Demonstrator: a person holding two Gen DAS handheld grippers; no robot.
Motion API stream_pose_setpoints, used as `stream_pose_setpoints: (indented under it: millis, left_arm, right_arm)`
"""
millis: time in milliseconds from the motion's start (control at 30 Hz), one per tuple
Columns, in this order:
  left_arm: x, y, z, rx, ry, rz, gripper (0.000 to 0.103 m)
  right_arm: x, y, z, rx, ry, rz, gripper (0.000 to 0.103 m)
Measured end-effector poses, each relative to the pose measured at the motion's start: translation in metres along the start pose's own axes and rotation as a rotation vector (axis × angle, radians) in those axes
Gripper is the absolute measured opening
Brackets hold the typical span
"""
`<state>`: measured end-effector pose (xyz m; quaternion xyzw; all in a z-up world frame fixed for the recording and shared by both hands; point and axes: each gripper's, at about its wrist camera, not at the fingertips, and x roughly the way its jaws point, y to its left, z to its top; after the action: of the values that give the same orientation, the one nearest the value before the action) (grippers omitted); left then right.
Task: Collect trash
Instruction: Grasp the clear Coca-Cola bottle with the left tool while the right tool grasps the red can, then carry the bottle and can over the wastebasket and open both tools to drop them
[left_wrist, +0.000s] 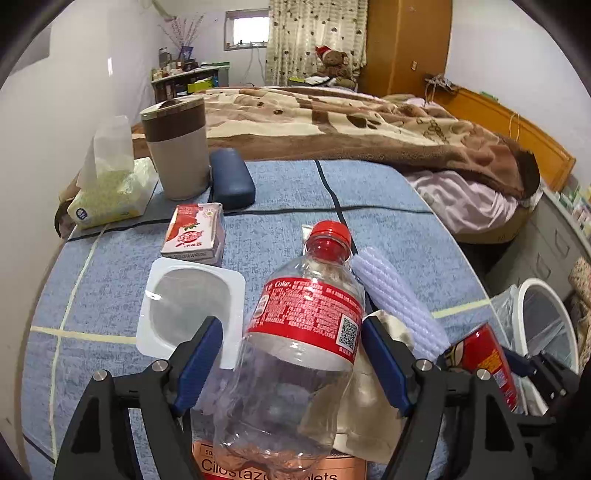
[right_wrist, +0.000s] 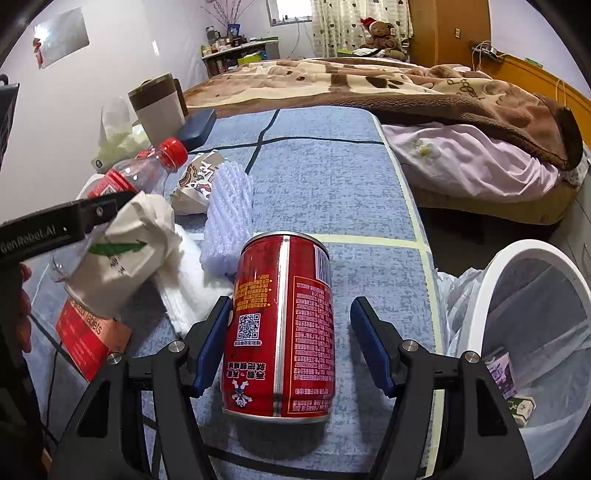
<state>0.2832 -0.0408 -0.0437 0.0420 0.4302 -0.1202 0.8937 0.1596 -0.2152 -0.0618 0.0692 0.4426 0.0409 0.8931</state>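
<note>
Both your grippers straddle trash on the blue mat, neither clamped yet.

Your left gripper (left_wrist: 291, 365) stands wide around the bottle (left_wrist: 295, 343): it lies tilted, red cap (left_wrist: 330, 230) pointing away, with visible gaps between the blue pads (left_wrist: 201, 363) and its sides. It rests over a pill box (left_wrist: 258, 465) and crumpled paper bag (left_wrist: 369, 406); the white tray (left_wrist: 188, 306) is just left, the carton (left_wrist: 194, 232) beyond it, the foam sleeve (left_wrist: 395, 299) just right. Your right gripper (right_wrist: 290, 347) is wide around the upright can (right_wrist: 280, 325): the left pad sits right at the can wall, touching or not you can't tell; the right pad is clearly apart. The bin (right_wrist: 498, 266), lined with a clear bag, sits off the mat edge to the right with some trash inside. The mug (left_wrist: 177, 147), tissues (left_wrist: 110, 184) and case (left_wrist: 231, 177) sit at the mat's far left.
</note>
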Motion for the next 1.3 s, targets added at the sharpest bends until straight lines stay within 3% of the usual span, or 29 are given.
stream_pose_setpoints:
  millis: [67, 367, 800, 1300]
  left_arm:
    - [0.002, -0.003, 0.000, 0.018, 0.012, 0.008, 0.068]
    - [-0.001, 0.000, -0.007, 0.004, 0.007, 0.014, 0.068]
    - [-0.037, 0.007, -0.016, -0.048, -0.089, -0.002, 0.067]
    - [-0.088, -0.017, -0.028, -0.030, -0.188, -0.034, 0.067]
  right_arm:
    - [-0.001, 0.000, -0.001, -0.004, -0.002, 0.012, 0.054]
    - [-0.001, -0.001, -0.002, -0.004, -0.014, 0.015, 0.054]
    - [-0.018, -0.004, -0.003, 0.014, -0.069, 0.041, 0.054]
    - [-0.059, -0.014, -0.003, 0.040, -0.174, 0.065, 0.054]
